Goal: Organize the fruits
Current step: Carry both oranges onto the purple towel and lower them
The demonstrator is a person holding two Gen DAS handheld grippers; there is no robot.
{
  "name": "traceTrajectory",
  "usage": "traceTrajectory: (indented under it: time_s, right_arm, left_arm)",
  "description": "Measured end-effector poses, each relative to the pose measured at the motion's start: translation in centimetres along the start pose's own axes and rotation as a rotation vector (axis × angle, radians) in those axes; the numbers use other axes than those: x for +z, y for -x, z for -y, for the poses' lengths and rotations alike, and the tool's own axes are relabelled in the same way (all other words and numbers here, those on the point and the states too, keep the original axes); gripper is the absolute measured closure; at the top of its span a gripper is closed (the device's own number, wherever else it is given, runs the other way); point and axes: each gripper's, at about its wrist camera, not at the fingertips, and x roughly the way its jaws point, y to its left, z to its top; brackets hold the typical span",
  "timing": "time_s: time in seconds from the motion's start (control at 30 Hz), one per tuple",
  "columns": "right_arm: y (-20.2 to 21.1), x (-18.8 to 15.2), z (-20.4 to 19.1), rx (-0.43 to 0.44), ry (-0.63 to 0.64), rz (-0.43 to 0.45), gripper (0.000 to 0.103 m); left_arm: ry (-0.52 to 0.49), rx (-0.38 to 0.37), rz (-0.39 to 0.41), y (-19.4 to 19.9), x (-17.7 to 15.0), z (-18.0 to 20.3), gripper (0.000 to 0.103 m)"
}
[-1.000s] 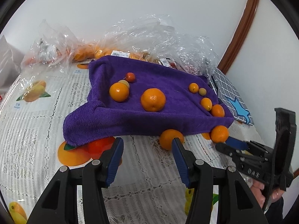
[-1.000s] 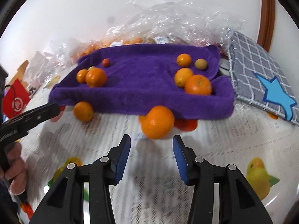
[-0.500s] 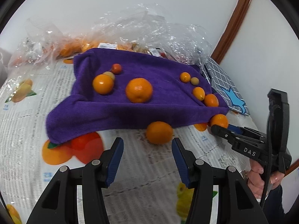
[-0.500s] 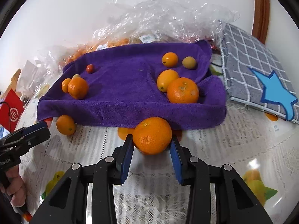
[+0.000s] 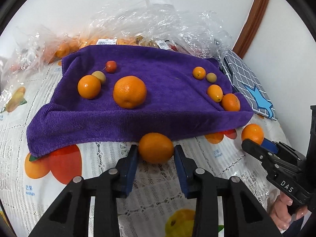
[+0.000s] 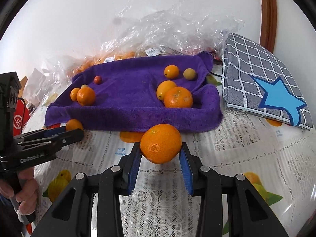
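Observation:
A purple towel [image 5: 138,102] lies on the table with several oranges and small fruits on it, a left group around a large orange [image 5: 129,91] and a right group near an orange [image 6: 178,97]. My left gripper [image 5: 155,154] is shut on an orange [image 5: 155,148] at the towel's front edge. My right gripper [image 6: 161,154] is shut on another orange [image 6: 161,143] just in front of the towel; that orange also shows in the left wrist view [image 5: 252,134].
Crumpled clear plastic bags [image 5: 158,25] with more fruit lie behind the towel. A grey checked pad with a blue star [image 6: 264,83] lies to the right. The table has a lace cloth with fruit prints [image 5: 53,162]. A red bag [image 6: 19,118] is at far left.
My left gripper moved forward and closed on the orange at the towel's front edge. My right gripper stayed closed on its orange and lifted it slightly.

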Motion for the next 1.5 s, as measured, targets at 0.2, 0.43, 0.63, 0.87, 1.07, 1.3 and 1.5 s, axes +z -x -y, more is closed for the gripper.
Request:
traceTrajectory:
  time_s: [0.2, 0.43, 0.63, 0.87, 1.07, 1.3, 1.5]
  right_arm:
    - [0.4, -0.1, 0.1, 0.007, -0.007, 0.015, 0.064]
    - [0.7, -0.2, 0.4, 0.025, -0.031, 0.016, 0.064]
    - [1.6, 0.5, 1.0, 0.025, -0.054, 0.032, 0.065]
    - [2.8, 3.7, 1.4, -0.003, -0.032, 0.084, 0.065]
    - [2.6, 6.8, 1.3, -0.002, -0.017, 0.121, 0.065]
    - [-0.1, 8.4, -0.3, 0.047, -0.018, 0.112, 0.064]
    - [-3.3, 7.6, -1.5, 0.089, -0.011, 0.048, 0.064]
  left_arm:
    - [0.036, -0.018, 0.044, 1.7, -0.2, -1.1, 0.068]
    - [0.062, -0.002, 0.086, 4.7, 0.1, -3.2, 0.068]
    - [0.106, 0.011, 0.131, 6.7, 1.6, -5.5, 0.068]
    - [0.121, 0.018, 0.183, 7.6, 4.7, -6.4, 0.068]
    - [0.123, 0.029, 0.2, 6.8, 6.6, -6.3, 0.068]
    - [0.147, 0.027, 0.185, 3.9, 6.7, -6.3, 0.068]
    - [0.145, 0.014, 0.145, 1.9, 6.1, -6.5, 0.068]
